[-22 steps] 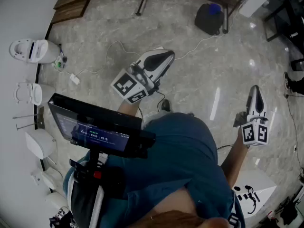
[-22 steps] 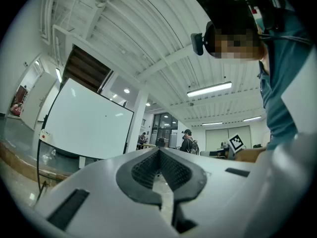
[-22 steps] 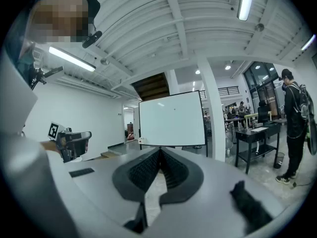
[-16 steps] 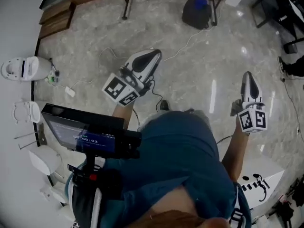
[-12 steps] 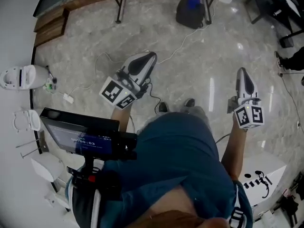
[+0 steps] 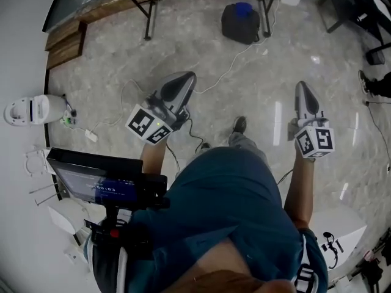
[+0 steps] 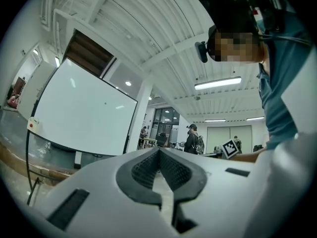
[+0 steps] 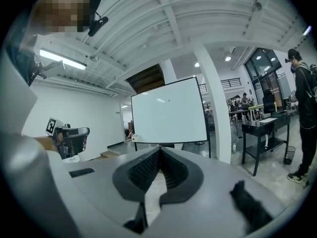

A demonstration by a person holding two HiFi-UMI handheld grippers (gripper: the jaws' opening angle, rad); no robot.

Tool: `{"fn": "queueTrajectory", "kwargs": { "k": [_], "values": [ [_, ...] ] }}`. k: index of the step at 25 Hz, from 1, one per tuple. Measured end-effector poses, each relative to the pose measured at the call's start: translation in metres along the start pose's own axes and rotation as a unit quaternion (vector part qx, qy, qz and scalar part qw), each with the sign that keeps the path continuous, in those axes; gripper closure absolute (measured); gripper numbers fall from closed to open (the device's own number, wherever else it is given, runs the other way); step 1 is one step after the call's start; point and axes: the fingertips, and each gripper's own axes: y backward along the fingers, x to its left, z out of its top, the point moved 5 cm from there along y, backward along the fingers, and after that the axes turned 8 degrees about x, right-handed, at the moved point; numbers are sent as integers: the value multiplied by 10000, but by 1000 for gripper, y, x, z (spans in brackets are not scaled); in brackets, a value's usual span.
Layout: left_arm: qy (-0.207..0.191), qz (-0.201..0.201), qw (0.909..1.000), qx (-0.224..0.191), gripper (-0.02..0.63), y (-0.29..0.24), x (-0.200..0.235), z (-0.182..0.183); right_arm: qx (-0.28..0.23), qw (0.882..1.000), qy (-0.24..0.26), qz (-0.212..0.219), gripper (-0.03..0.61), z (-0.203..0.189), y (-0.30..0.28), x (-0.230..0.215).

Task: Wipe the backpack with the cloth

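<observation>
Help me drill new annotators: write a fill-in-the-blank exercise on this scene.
1. The jaws of the left gripper and the right gripper are both ___.
2. The backpack sits on the ___.
3. Beyond the left gripper's jaws stands a large ___.
Missing words: shut; floor; whiteboard.

L gripper [image 6: 187, 78]: held out ahead of torso, approx level, tip angled fwd and toward the right in head view. Jaws together, pads meet at tip, nothing btw them.
R gripper [image 6: 303, 86]: held out ahead on the right side, tip fwd, dipped a little. Jaws closed tip to tip, empty.
L marker cube [image 6: 148, 126]: rear end of L gripper, nearest the body.
R marker cube [image 6: 314, 140]: rear end of R gripper.
L forearm [image 6: 153, 153]: bare, short stretch shows behind the cube.
R forearm [image 6: 299, 191]: bare, reaches fwd beside torso.
Spacing: grippers well apart, not touching.
</observation>
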Motion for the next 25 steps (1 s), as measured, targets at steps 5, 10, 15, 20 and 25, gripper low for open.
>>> {"fn": "queueTrajectory", "kwargs": {
  "k": [5,10,15,20,25],
  "values": [
    [-77,163,9998,3,614,-65,14,7,56,9997,180,178,577,15,-54,-60],
    [-12,258,9997,-47,614,-118,35,14,122,9990,305,312,577,31,-105,-99],
    [-29,381,9992,-93,614,-155,80,26,227,9982,302,470,577,41,-156,-111],
    [39,308,9995,-38,614,-206,143,23,380,9975,356,470,577,50,-221,-126],
    [65,101,9999,116,614,-258,216,17,613,9968,349,373,577,57,-303,-142]
  ]
}}
